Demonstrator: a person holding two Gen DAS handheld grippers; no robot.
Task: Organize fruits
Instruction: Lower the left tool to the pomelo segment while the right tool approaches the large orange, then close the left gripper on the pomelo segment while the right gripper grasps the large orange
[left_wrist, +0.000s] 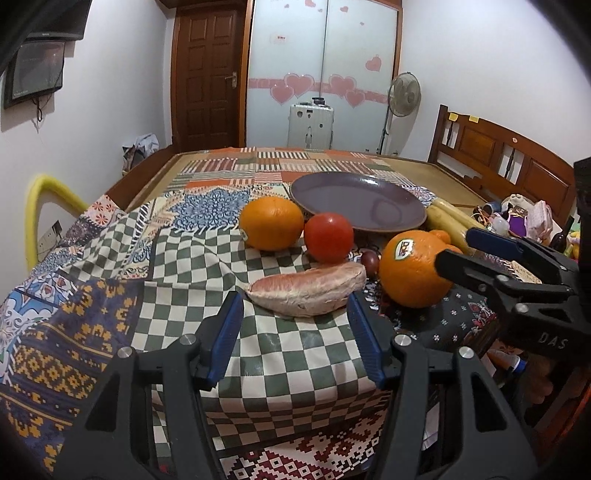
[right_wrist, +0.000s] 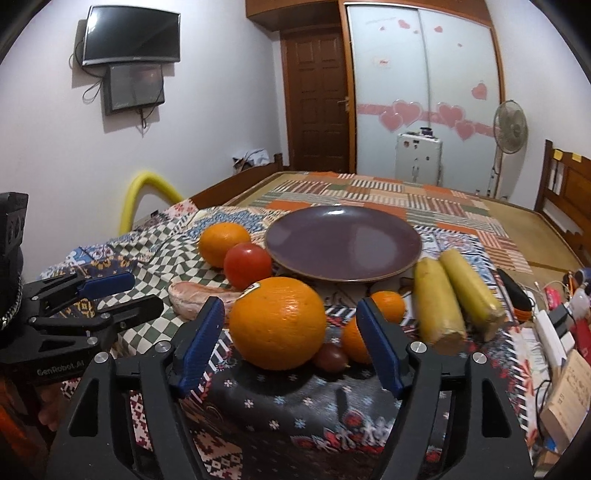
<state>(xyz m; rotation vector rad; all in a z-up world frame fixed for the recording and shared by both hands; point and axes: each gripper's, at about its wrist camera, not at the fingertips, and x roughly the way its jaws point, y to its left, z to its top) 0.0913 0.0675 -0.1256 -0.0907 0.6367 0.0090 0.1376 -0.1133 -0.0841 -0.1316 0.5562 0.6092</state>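
We hold our left gripper (left_wrist: 295, 314) low over the patchwork cloth (left_wrist: 110, 280), jaws spread and empty, the pink pomelo wedge (left_wrist: 308, 291) just beyond them. Behind it sit an orange (left_wrist: 271, 223) and a tomato (left_wrist: 328, 238), near the purple plate (left_wrist: 358, 203). Farther right, our right gripper (right_wrist: 290, 325), jaws also spread, flanks the stickered orange (right_wrist: 277, 325) without touching it; two corn cobs (right_wrist: 454, 295) lie right.
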